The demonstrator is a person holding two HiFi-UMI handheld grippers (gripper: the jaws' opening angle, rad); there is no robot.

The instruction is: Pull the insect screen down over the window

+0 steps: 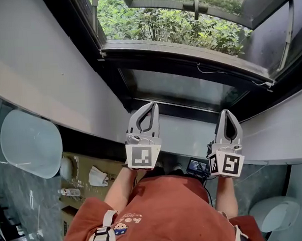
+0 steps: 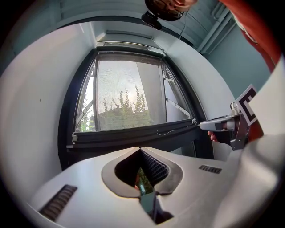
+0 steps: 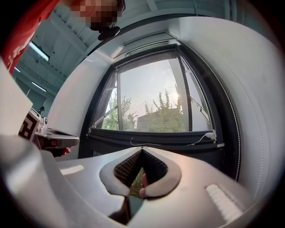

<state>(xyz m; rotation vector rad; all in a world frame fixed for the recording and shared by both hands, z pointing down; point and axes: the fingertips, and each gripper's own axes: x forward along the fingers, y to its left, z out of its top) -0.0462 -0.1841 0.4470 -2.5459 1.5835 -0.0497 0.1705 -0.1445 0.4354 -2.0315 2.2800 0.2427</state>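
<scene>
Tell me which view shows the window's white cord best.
The right gripper view: the white cord hangs sharp against the dark bar. The left gripper view shows it fainter; the head view, only thin pieces.

You're looking steeply down from the head camera, past your chest point(image 1: 162, 213), at the window point(image 1: 187, 51). Both gripper cameras are facing it level from close by, and are sharing its dark lower rail point(image 2: 133, 134).
</scene>
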